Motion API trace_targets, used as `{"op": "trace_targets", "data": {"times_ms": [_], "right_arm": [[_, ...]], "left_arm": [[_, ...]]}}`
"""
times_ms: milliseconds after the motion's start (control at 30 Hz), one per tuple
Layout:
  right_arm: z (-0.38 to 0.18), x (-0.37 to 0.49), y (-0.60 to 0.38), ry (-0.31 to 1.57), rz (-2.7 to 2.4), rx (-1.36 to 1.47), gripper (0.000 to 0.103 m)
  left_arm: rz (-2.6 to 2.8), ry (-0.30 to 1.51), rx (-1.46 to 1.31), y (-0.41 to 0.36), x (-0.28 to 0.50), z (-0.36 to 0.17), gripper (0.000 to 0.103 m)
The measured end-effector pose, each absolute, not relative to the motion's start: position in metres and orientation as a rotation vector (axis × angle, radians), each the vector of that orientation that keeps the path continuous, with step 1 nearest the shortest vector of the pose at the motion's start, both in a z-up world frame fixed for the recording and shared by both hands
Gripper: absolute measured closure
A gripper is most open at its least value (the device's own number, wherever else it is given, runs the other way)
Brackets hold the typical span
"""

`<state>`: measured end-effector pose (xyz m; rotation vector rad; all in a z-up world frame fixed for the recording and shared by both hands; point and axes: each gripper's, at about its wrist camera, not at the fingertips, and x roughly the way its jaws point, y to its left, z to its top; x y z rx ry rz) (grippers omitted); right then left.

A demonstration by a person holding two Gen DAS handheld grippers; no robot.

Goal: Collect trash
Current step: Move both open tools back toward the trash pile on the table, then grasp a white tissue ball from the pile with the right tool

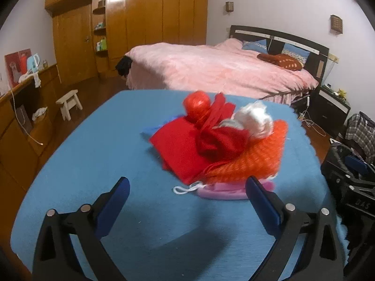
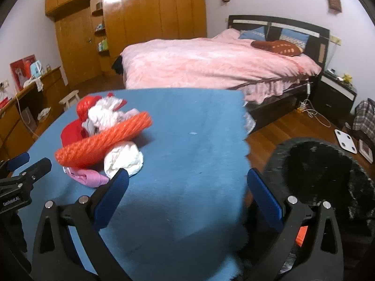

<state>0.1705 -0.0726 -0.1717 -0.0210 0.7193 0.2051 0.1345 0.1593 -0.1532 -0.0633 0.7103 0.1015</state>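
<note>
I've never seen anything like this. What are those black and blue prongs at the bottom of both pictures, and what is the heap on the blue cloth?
The prongs are two-finger grabbing tools that a person holds, one in each hand; no robot is present. Each tool carries a wide-angle camera looking along its fingers, so one picture comes from the left tool and the other from the right tool. Both are open and hold nothing. On the blue cloth lies a pile of trash: an orange mesh net, red bags, crumpled white plastic and a pink pouch. The left tool faces the pile; the right tool has the pile to its left.
</note>
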Motion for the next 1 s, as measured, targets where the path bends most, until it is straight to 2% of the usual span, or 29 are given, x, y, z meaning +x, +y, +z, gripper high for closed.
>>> {"op": "trace_targets", "data": {"times_ms": [433, 500, 567, 700, 800, 933, 1000], "right_arm": [[-0.190, 0.201, -0.019, 0.772, 0.313, -0.074, 0.005], [-0.192, 0.205, -0.012, 0.782, 0.323, -0.091, 0.008], [-0.195, 0.209, -0.007, 0.806, 0.342, -0.102, 0.021], [-0.199, 0.211, -0.001, 0.833, 0.352, -0.099, 0.023], [-0.202, 0.213, 0.004, 0.858, 0.385, -0.094, 0.032], [-0.203, 0.213, 0.009, 0.879, 0.474, -0.075, 0.062], [-0.201, 0.210, 0.010, 0.870, 0.474, -0.080, 0.066]], "left_arm": [[0.134, 0.743, -0.093, 0.185, 0.150, -0.174, 0.006], [0.137, 0.743, -0.105, 0.189, 0.150, -0.175, 0.006], [0.139, 0.740, -0.111, 0.191, 0.150, -0.175, 0.006], [0.139, 0.739, -0.113, 0.192, 0.152, -0.175, 0.006], [0.138, 0.746, -0.121, 0.194, 0.152, -0.176, 0.006], [0.138, 0.742, -0.124, 0.195, 0.150, -0.176, 0.006], [0.137, 0.741, -0.120, 0.195, 0.152, -0.175, 0.006]]}}
